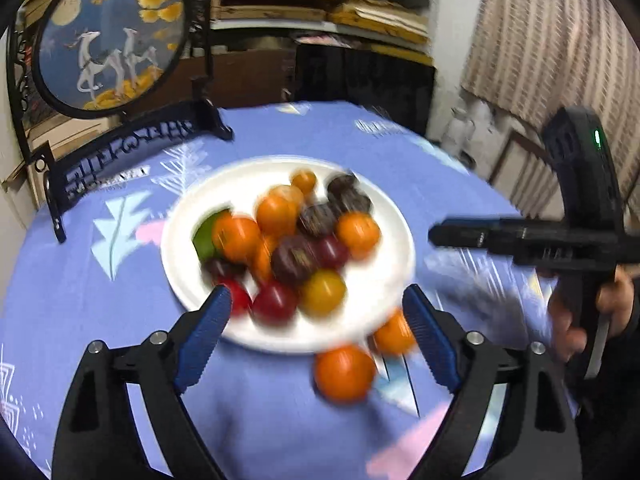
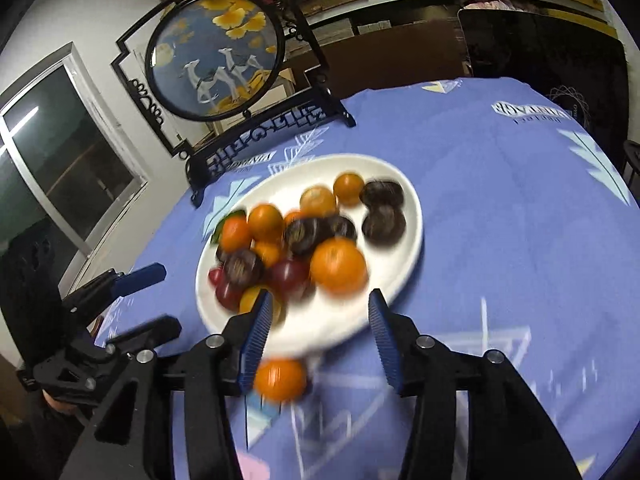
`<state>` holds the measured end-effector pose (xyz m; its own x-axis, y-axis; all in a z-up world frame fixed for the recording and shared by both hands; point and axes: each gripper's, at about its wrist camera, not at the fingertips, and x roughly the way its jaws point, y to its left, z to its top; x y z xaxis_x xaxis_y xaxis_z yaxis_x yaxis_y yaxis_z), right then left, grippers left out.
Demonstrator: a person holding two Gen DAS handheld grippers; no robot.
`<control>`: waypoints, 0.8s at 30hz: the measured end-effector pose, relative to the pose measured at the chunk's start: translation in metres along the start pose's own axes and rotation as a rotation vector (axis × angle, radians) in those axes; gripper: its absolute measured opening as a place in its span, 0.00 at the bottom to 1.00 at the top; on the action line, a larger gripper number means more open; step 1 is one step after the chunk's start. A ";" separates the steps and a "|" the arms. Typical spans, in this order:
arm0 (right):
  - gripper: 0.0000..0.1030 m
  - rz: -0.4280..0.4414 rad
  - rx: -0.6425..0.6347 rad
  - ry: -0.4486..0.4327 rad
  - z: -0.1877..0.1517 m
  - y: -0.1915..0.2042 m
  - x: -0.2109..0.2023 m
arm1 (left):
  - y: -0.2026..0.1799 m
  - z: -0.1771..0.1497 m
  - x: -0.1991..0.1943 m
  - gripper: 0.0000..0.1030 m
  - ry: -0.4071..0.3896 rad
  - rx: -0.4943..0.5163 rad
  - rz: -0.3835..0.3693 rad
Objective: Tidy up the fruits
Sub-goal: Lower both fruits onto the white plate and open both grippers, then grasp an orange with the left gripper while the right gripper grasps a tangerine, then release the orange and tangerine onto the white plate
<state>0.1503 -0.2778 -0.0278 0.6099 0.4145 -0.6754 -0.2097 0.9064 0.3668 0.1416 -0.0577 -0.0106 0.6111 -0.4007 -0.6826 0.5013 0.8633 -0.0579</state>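
Note:
A white plate [image 1: 240, 178] [image 2: 410, 248] on the blue tablecloth holds several oranges, dark purple fruits, red fruits and a yellow one. In the left wrist view two oranges lie on the cloth off the plate's near edge, one [image 1: 344, 372] nearer and one [image 1: 394, 334] against the rim. My left gripper [image 1: 316, 300] stands open over the plate's near edge, holding nothing. My right gripper [image 2: 320, 300] is open too, with one orange [image 2: 280, 378] on the cloth close to its left finger, apart from the pads. Both views are blurred.
A round painted screen on a black stand [image 1: 112, 36] [image 2: 216, 56] stands at the table's back left. The blue tablecloth [image 1: 80, 300] [image 2: 520, 240] stretches around the plate. A hand [image 1: 616, 300] holds the right gripper at the right edge. Shelves with boxes fill the background.

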 end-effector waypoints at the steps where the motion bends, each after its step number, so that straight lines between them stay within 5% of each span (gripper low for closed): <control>1: 0.51 -0.003 0.000 0.004 -0.008 0.000 -0.005 | -0.005 -0.009 -0.001 0.82 0.011 0.015 0.002; 6: 0.51 -0.019 0.010 0.014 -0.032 -0.003 -0.021 | -0.019 -0.040 0.008 0.80 0.058 0.077 0.030; 14: 0.51 -0.025 0.024 0.043 -0.049 -0.003 -0.019 | -0.015 -0.042 0.052 0.43 0.160 0.040 -0.008; 18: 0.51 -0.033 -0.010 0.088 -0.054 0.008 -0.005 | -0.006 -0.042 0.043 0.43 0.125 -0.011 -0.069; 24: 0.51 -0.060 -0.094 0.134 -0.057 0.034 0.020 | 0.016 -0.043 -0.007 0.43 -0.069 -0.092 -0.205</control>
<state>0.1117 -0.2338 -0.0650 0.5174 0.3610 -0.7758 -0.2504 0.9308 0.2662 0.1190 -0.0278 -0.0377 0.5441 -0.5883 -0.5983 0.5636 0.7844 -0.2587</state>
